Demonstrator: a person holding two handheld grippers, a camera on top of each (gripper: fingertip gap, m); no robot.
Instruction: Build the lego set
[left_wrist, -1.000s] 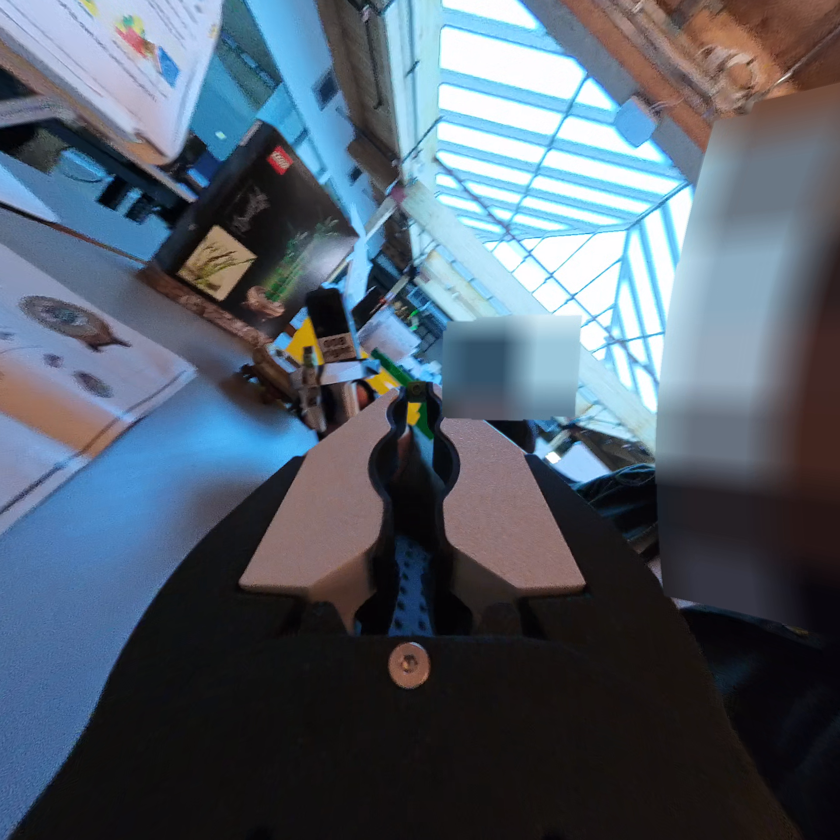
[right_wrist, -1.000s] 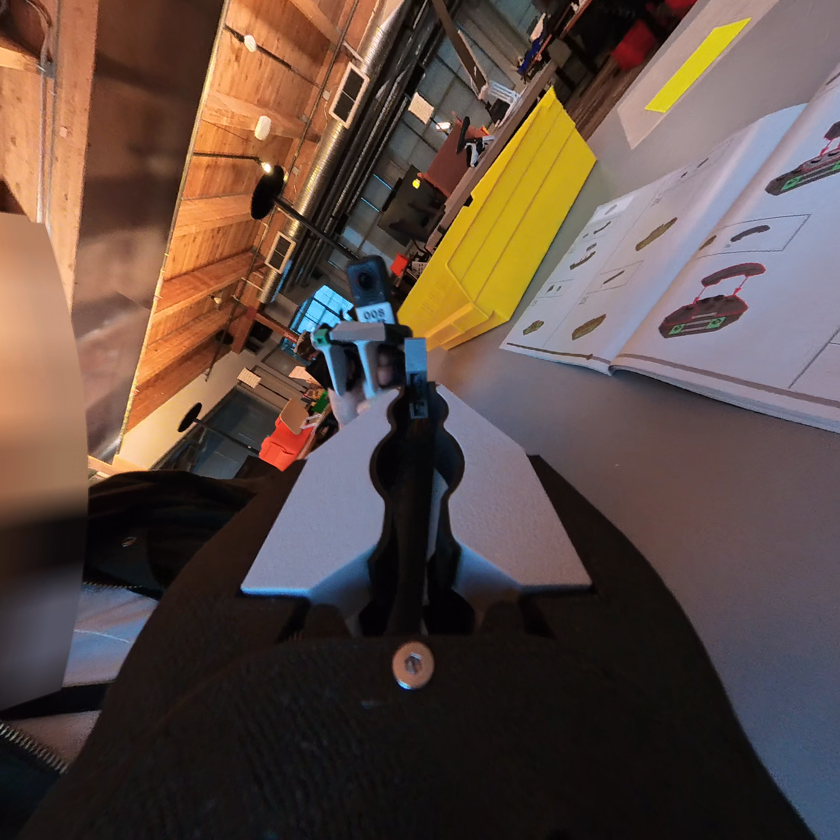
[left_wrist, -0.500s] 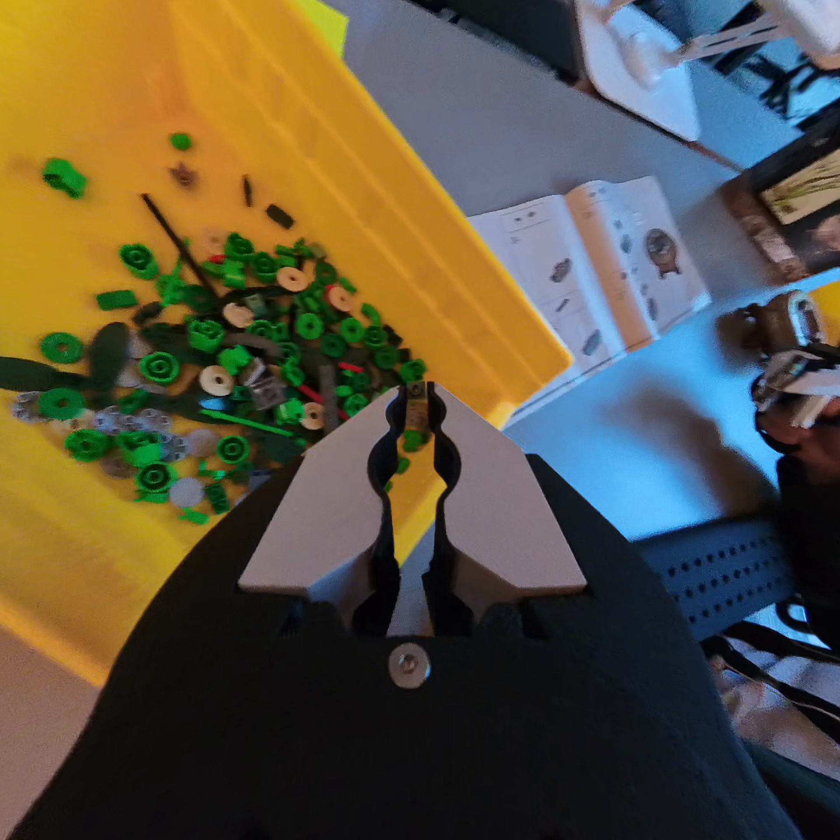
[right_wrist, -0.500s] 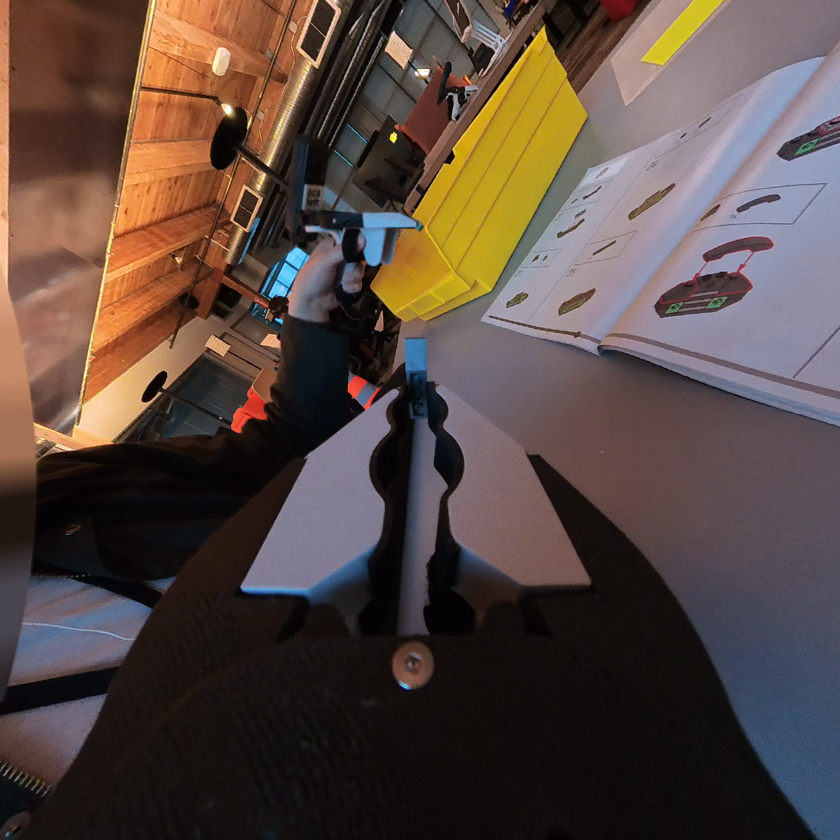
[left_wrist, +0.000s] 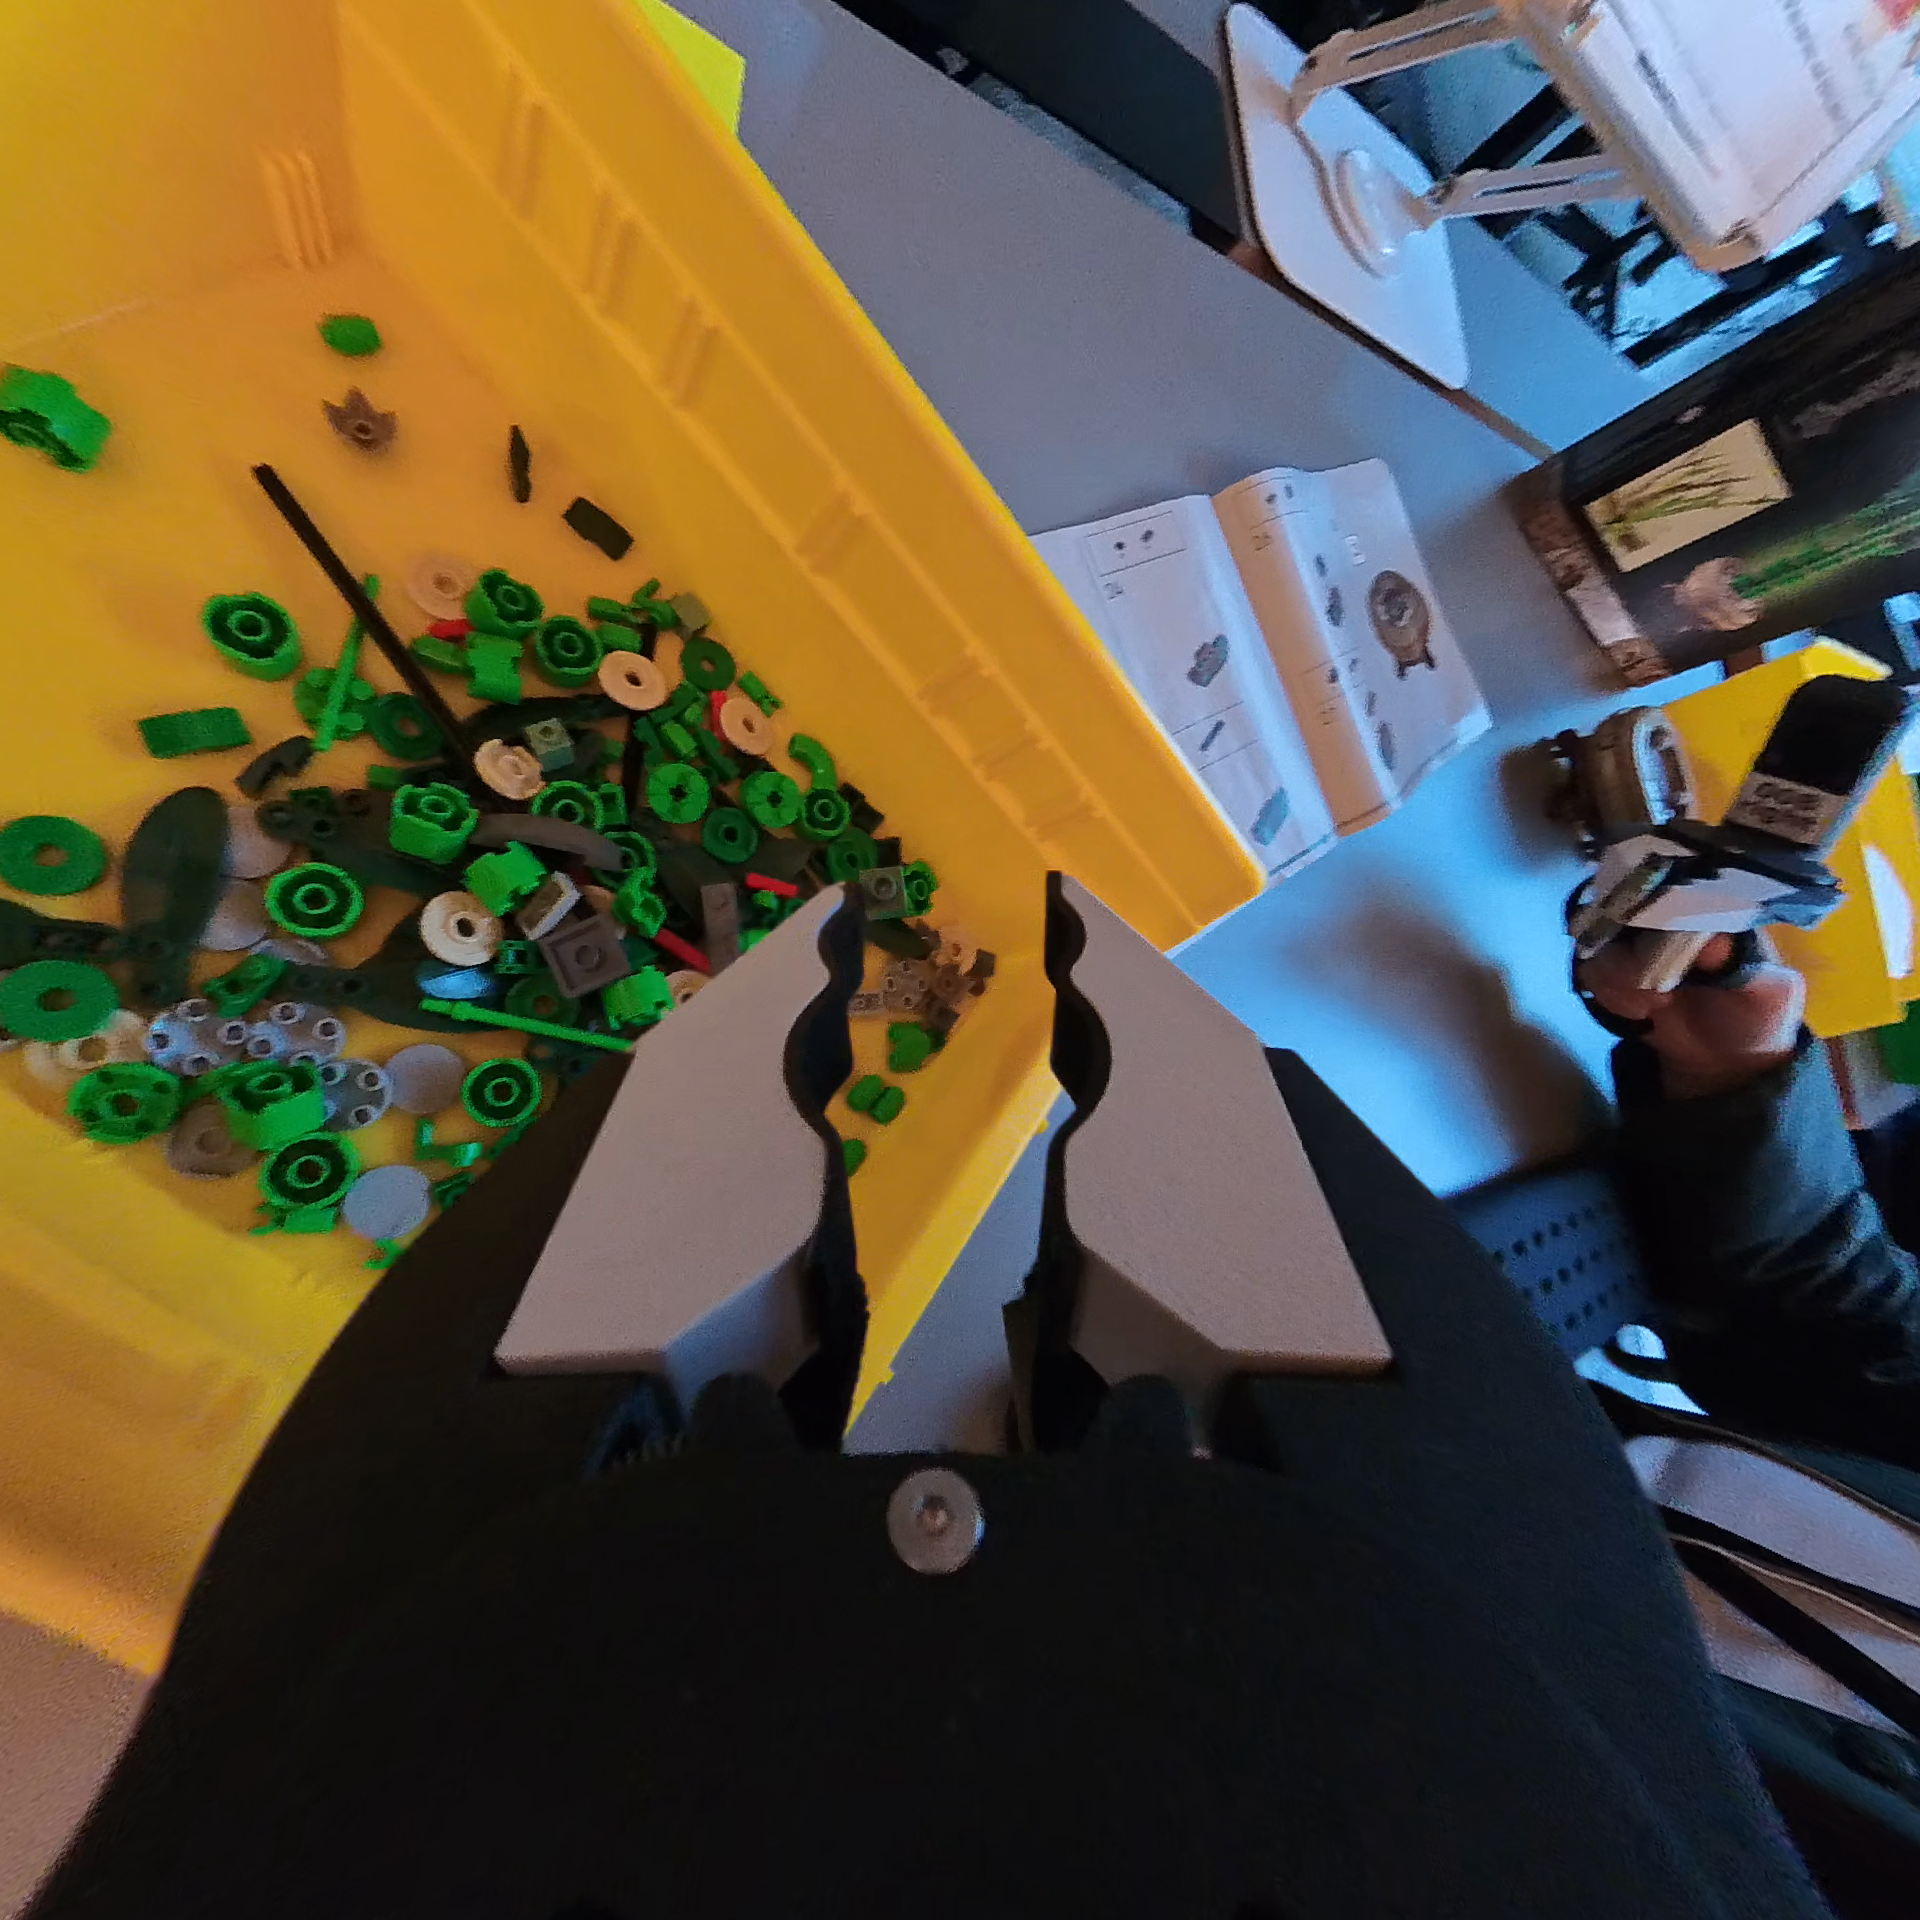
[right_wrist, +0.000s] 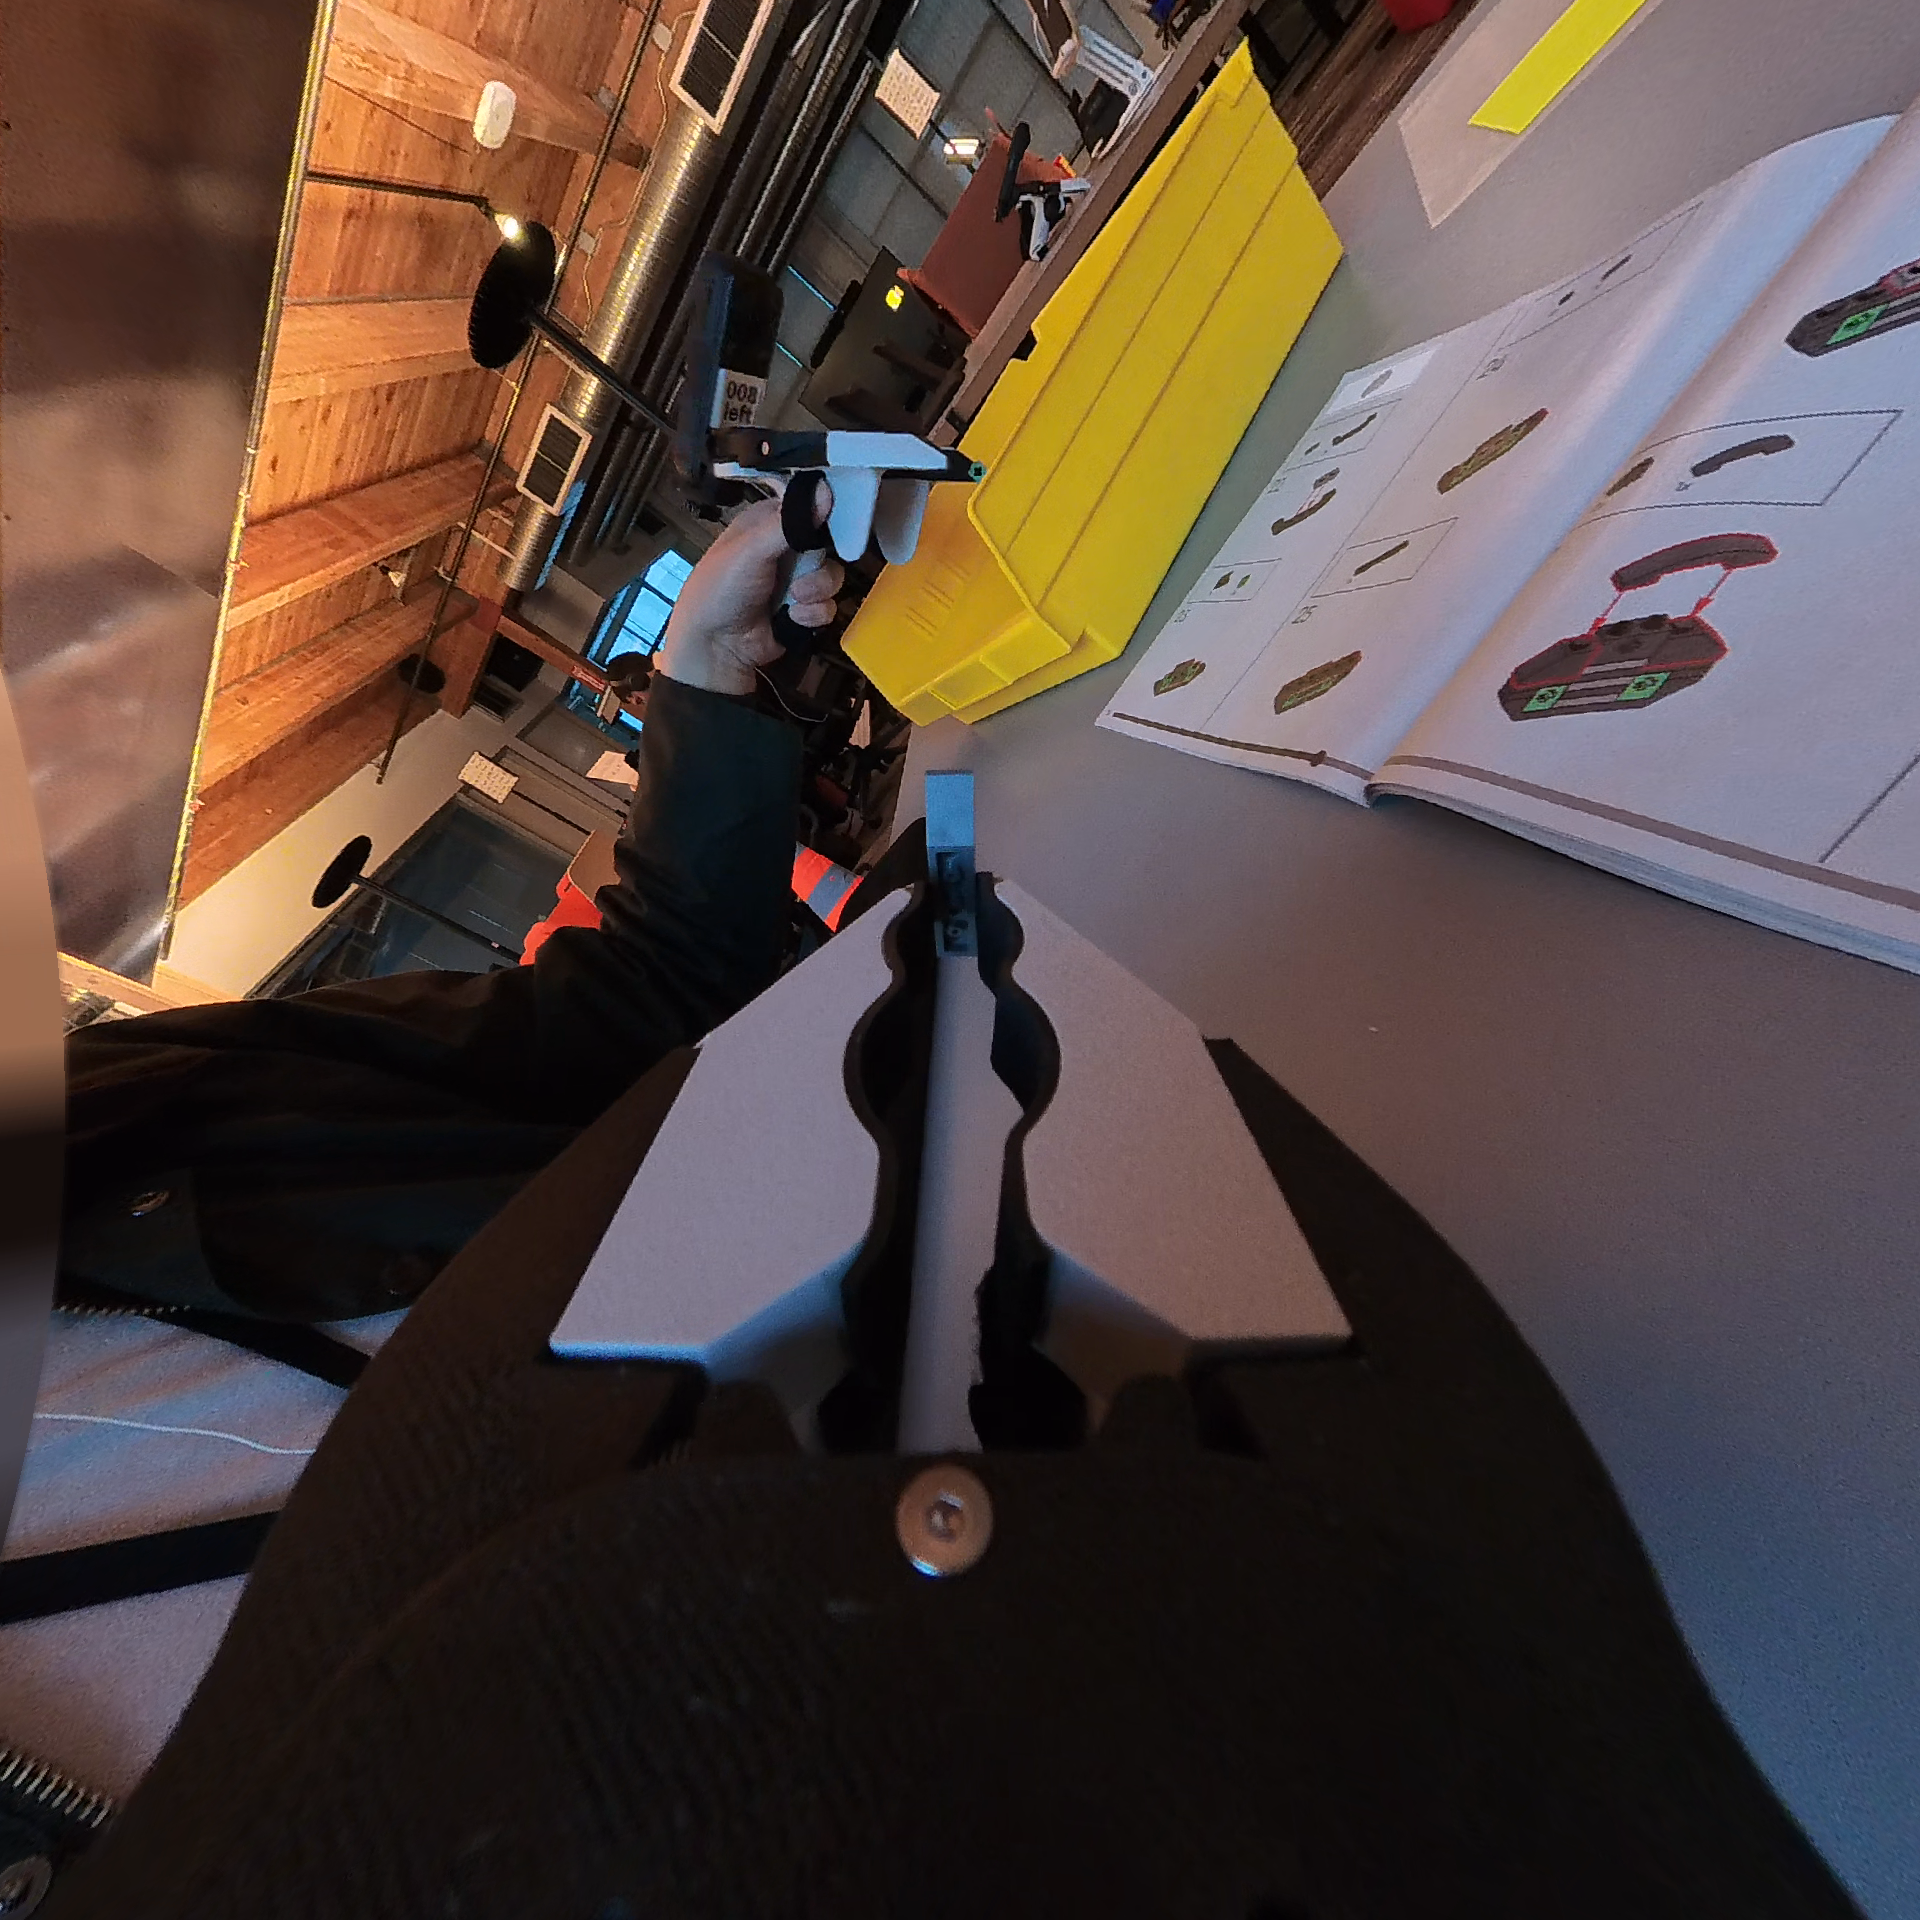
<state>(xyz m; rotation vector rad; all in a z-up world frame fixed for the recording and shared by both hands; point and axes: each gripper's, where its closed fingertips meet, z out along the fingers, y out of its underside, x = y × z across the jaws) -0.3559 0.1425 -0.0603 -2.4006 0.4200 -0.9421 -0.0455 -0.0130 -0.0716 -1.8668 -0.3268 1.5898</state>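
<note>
My left gripper (left_wrist: 949, 894) is open above the near corner of a yellow bin (left_wrist: 935, 665). The bin holds several loose green, grey, tan and black lego pieces (left_wrist: 499, 852). A small grey-green piece (left_wrist: 883, 891) sits right at the left finger's tip; I cannot tell whether it touches the finger. My right gripper (right_wrist: 951, 914) is shut on a small grey lego piece (right_wrist: 951, 831) that sticks out past the fingertips, above the grey table (right_wrist: 1455, 1143). The right gripper also shows in the left wrist view (left_wrist: 1704, 894), and the left gripper in the right wrist view (right_wrist: 831, 468), each held by a hand.
An open instruction booklet (left_wrist: 1299, 665) lies on the table beside the bin and also shows in the right wrist view (right_wrist: 1558, 623). A brown partial build (left_wrist: 1621, 769) and a dark lego box (left_wrist: 1766, 520) stand beyond it. A white stand (left_wrist: 1371, 208) is farther back.
My left gripper swung away from the right gripper to over the bin, then opened; the small piece it pinched is now beside its left fingertip. The right gripper stays shut on the grey piece.
</note>
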